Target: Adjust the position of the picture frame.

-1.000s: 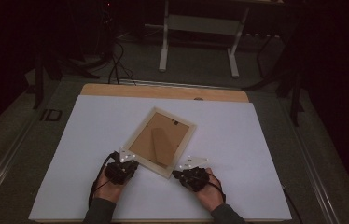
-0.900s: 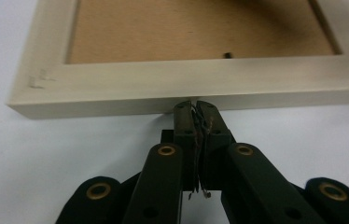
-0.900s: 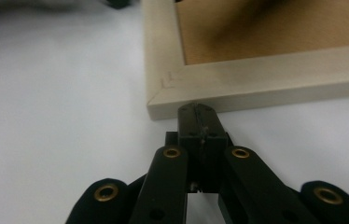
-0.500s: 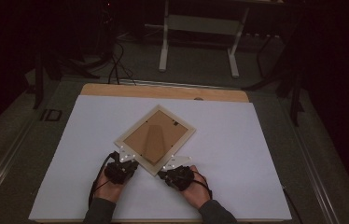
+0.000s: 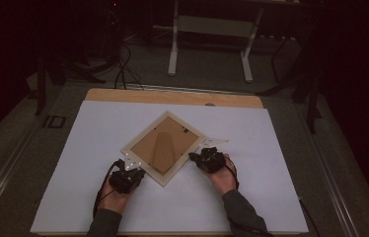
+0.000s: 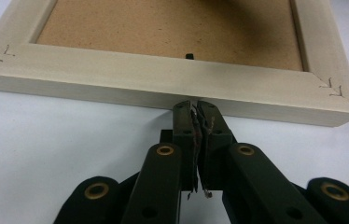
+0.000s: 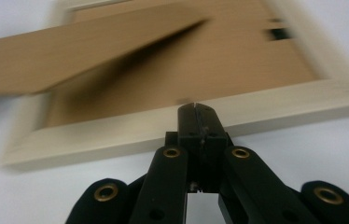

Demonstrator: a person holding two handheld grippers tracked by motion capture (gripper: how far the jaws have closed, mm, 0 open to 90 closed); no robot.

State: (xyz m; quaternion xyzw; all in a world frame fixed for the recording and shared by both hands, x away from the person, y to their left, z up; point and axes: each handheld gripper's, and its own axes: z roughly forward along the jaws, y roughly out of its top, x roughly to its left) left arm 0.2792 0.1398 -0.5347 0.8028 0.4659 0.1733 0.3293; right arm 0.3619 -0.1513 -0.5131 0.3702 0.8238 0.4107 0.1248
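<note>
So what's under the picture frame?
The picture frame lies back side up on the white sheet that covers the table. Its brown backing board faces up. Whatever is on its front is hidden underneath.

So the tabletop is covered by a big white sheet, with a strip of bare wood peeking out along the 12 o'clock edge. Sitting flat on it, pretty much dead center, is a picture frame, back side up and turned like a diamond.
</note>
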